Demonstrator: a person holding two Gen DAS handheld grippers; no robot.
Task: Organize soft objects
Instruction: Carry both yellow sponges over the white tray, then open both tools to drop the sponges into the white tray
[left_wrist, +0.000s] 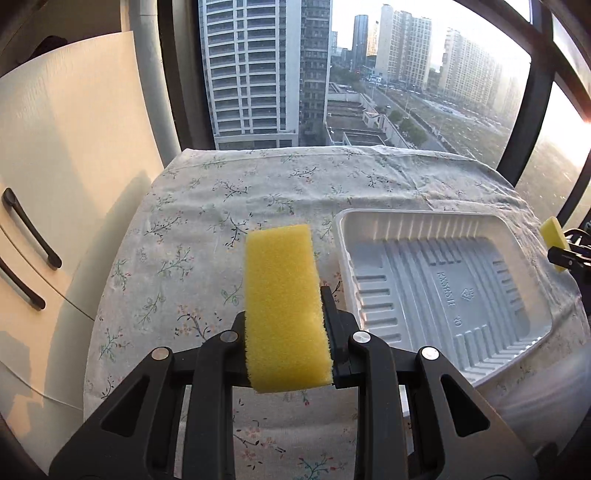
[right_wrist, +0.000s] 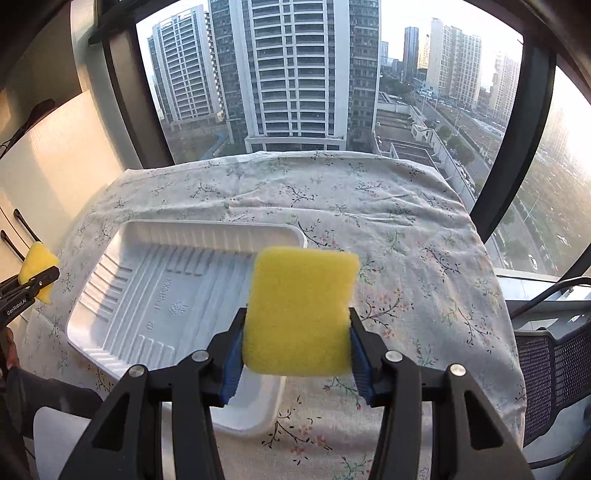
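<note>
My left gripper (left_wrist: 286, 314) is shut on a narrow yellow sponge (left_wrist: 282, 295), squeezed edge-on above the floral tablecloth (left_wrist: 192, 221), just left of the white plastic tray (left_wrist: 443, 280). My right gripper (right_wrist: 297, 325) is shut on a wider yellow sponge (right_wrist: 301, 306), held above the tray's (right_wrist: 166, 288) right end. The tray lies bare inside on the cloth (right_wrist: 406, 240). Each view catches the other gripper at its edge: the right one with its sponge (left_wrist: 554, 240), the left one with its sponge (right_wrist: 37, 266).
A cream cabinet (left_wrist: 55, 184) with dark handles stands left of the table. A large window with dark frames (left_wrist: 524, 110) is right behind the table's far edge. A mesh chair back (right_wrist: 554, 369) sits at the right, and a person's sleeve (right_wrist: 44, 398) shows at lower left.
</note>
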